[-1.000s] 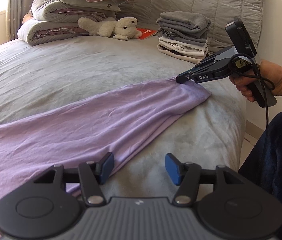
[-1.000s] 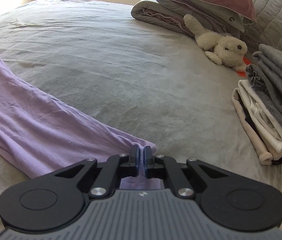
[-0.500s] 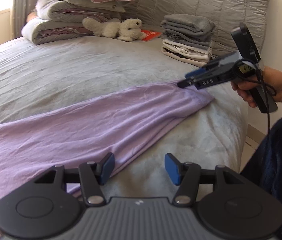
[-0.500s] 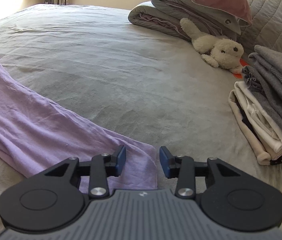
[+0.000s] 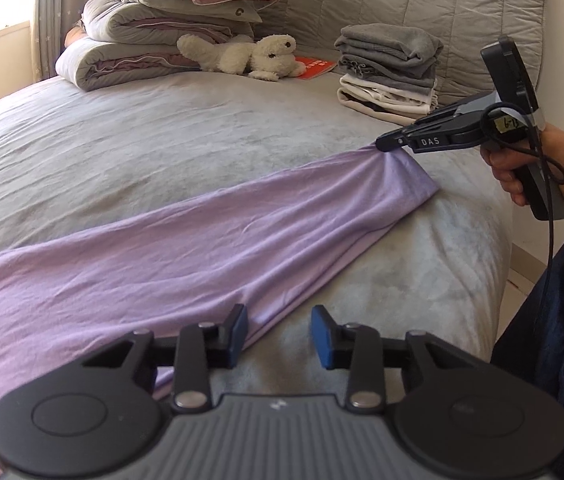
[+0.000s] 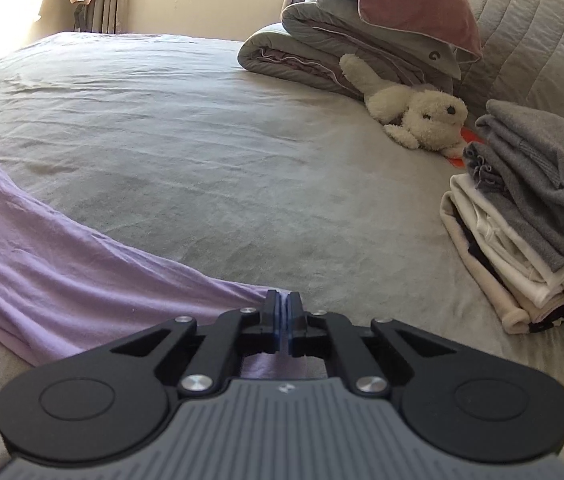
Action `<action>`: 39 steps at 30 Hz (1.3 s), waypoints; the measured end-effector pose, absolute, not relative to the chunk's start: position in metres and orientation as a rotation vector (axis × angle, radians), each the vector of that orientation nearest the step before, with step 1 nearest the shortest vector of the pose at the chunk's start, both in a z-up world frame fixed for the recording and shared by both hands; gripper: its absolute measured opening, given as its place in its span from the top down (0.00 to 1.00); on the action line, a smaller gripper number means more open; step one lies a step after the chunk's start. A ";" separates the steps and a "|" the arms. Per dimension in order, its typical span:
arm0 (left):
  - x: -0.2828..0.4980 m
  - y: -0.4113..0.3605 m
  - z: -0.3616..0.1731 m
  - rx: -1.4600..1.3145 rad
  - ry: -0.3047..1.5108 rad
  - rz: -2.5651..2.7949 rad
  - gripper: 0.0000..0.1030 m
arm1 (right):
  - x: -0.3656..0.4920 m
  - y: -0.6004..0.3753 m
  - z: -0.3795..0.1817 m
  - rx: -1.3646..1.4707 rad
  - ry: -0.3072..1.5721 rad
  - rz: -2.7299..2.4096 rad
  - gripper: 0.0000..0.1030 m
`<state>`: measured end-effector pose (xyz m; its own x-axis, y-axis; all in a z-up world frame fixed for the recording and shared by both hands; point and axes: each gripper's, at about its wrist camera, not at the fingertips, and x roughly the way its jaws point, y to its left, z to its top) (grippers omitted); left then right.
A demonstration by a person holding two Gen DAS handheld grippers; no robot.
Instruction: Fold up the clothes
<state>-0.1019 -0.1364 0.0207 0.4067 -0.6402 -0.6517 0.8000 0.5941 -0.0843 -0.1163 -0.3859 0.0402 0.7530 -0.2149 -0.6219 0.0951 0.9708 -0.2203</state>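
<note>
Lilac garment stretched long, creased, across bed.

White capitals "DAS" stand on the side of the black handheld right gripper, seen from the left wrist camera. A small yellowish label on its grey body carries handwritten figures, roughly "6-2", not fully legible. White print on the flat red-orange booklet lying on the bed is too small to read.

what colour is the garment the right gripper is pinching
Light purple garment, plain with no pattern; it shows best in the left wrist view.
</note>
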 end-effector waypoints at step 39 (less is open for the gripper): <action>-0.096 -0.118 0.023 0.317 0.713 -0.955 1.00 | -0.150 -0.293 0.030 -0.286 0.728 0.277 0.99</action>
<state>-0.0956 -0.1179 0.0232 0.3754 -0.6314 -0.6786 0.8302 0.5545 -0.0567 -0.1503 -0.2932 0.0300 0.7137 0.1475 -0.6847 -0.3443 0.9252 -0.1596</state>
